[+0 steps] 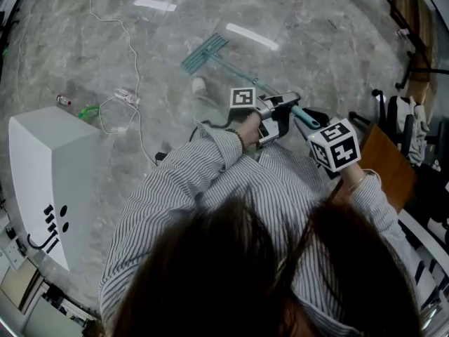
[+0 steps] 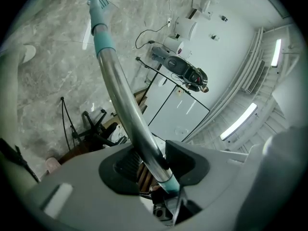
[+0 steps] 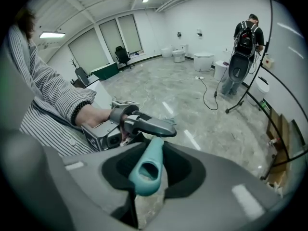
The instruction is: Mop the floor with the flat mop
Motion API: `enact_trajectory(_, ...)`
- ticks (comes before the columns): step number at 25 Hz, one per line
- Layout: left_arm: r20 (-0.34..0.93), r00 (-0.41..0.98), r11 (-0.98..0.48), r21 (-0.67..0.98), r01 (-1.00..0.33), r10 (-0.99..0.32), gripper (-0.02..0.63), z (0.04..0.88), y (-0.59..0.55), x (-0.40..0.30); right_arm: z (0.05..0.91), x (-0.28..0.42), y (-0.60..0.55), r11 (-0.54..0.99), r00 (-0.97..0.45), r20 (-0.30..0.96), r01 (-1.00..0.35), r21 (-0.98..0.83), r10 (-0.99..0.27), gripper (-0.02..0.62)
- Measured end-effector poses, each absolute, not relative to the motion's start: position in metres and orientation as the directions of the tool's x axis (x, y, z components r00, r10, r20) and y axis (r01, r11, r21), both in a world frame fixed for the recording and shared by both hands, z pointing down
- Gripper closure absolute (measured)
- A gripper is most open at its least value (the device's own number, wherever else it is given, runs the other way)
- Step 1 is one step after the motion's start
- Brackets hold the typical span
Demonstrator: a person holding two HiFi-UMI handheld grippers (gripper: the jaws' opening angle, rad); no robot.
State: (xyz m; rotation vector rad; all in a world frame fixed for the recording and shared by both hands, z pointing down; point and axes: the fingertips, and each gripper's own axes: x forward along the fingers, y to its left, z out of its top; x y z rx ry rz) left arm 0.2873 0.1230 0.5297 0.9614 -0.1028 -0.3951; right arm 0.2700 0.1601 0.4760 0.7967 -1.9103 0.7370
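Note:
The flat mop's teal head [image 1: 204, 53] lies flat on the grey marble floor ahead of me. Its pole [image 1: 237, 71] slants back toward my hands. My left gripper [image 1: 280, 109] is shut on the metal pole [image 2: 120, 95], below the teal collar [image 2: 102, 35]; the jaws [image 2: 161, 170] clamp it from both sides. My right gripper [image 1: 319, 126] holds the teal handle end [image 3: 147, 170], which has a hanging hole, its jaws [image 3: 144, 177] shut around it. The left gripper [image 3: 139, 124] shows just ahead in the right gripper view.
A white cabinet [image 1: 49, 174] stands at my left, with a white cable [image 1: 130, 48] and small bottles [image 1: 83, 109] on the floor beside it. A wooden desk [image 1: 386, 167] and chairs are at the right. A person with a backpack [image 3: 245, 37] stands far off.

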Motion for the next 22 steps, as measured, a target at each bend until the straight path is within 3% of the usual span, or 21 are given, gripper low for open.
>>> enact_trajectory(22,-0.083,0.938,0.507,0.824,0.255,-0.337,0.445,0.541,0.145,0.286,0.487,0.267,0.183,0.579,-0.369,0.901,-0.795,-0.18,-0.226,0.483)
